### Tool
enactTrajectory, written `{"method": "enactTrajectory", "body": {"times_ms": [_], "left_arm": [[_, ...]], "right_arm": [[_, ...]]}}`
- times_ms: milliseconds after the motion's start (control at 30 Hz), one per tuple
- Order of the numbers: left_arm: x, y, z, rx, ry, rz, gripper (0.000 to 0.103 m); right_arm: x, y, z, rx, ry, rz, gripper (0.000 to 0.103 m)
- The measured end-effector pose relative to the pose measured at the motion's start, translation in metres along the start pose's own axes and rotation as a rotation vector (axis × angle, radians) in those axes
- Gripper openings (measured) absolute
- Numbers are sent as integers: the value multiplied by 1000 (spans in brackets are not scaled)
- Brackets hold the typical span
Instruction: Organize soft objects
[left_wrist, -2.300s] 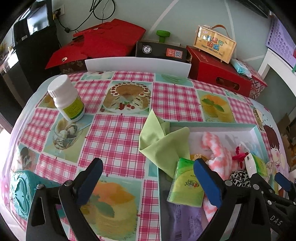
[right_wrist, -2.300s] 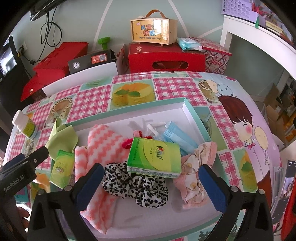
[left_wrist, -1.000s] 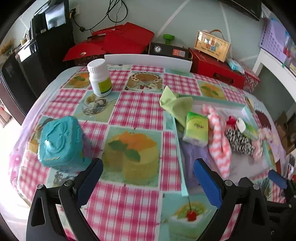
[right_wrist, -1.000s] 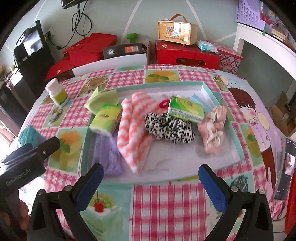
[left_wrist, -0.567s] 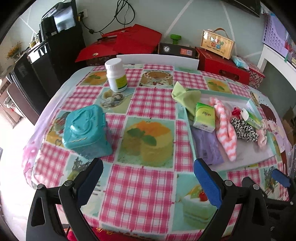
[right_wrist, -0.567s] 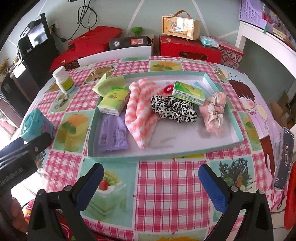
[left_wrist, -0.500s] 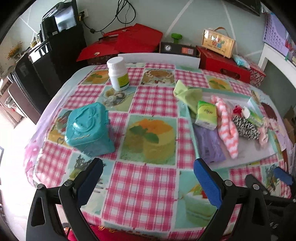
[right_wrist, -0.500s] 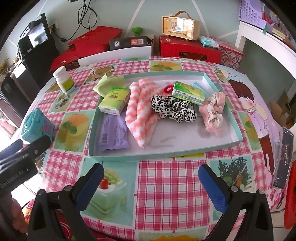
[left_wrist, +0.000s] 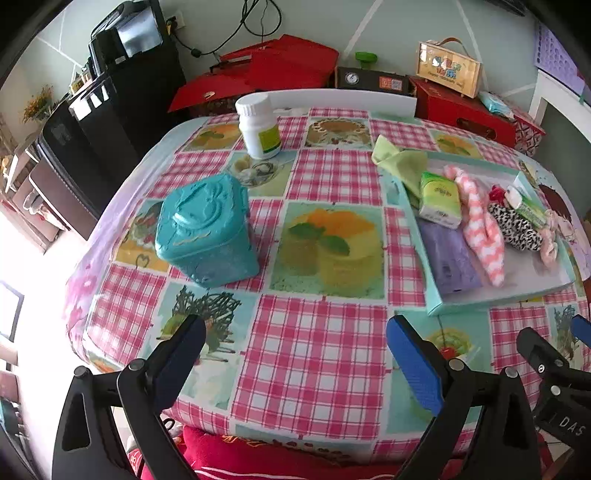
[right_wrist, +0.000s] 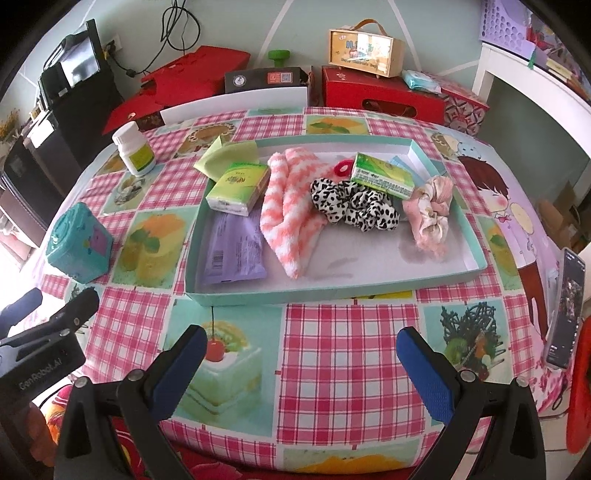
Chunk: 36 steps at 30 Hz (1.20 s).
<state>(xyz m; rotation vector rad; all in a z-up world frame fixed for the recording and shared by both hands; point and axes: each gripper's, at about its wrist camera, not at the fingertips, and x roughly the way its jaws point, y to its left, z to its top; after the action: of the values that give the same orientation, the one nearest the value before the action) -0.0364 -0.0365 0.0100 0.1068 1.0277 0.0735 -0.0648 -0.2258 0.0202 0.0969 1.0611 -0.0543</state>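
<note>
A teal-rimmed tray (right_wrist: 332, 293) on the checked tablecloth holds a pink-and-white striped towel (right_wrist: 291, 206), a leopard scrunchie (right_wrist: 354, 206), a pink scrunchie (right_wrist: 430, 214), two green tissue packs (right_wrist: 238, 188) (right_wrist: 382, 175), a purple packet (right_wrist: 232, 247) and a red hair tie (right_wrist: 341, 168). A green cloth (right_wrist: 229, 155) hangs over the tray's far left corner. The tray also shows in the left wrist view (left_wrist: 436, 306). My left gripper (left_wrist: 295, 362) and right gripper (right_wrist: 301, 373) are both open and empty, held back over the table's near edge.
A teal tin (left_wrist: 205, 230) and a white pill bottle (left_wrist: 260, 129) stand on the left part of the table. A phone (right_wrist: 565, 310) stands at the right edge. Red boxes (right_wrist: 380, 96) and a chair back (right_wrist: 236, 103) are behind the table.
Both grippers have pulled back from close over the tray to the table's near edge. They stayed open. The tray's contents have not moved.
</note>
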Motion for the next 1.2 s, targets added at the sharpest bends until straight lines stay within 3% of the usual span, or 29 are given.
{"method": "enactTrajectory", "body": {"times_ms": [700,1200], "left_arm": [[16,9,-14,-4,24,34,98],[14,0,-16,42,-5,55,98]], "right_arm": [[19,7,-12,-4,4,-9,103],[21,4,-13,15,8,-13,103]]}}
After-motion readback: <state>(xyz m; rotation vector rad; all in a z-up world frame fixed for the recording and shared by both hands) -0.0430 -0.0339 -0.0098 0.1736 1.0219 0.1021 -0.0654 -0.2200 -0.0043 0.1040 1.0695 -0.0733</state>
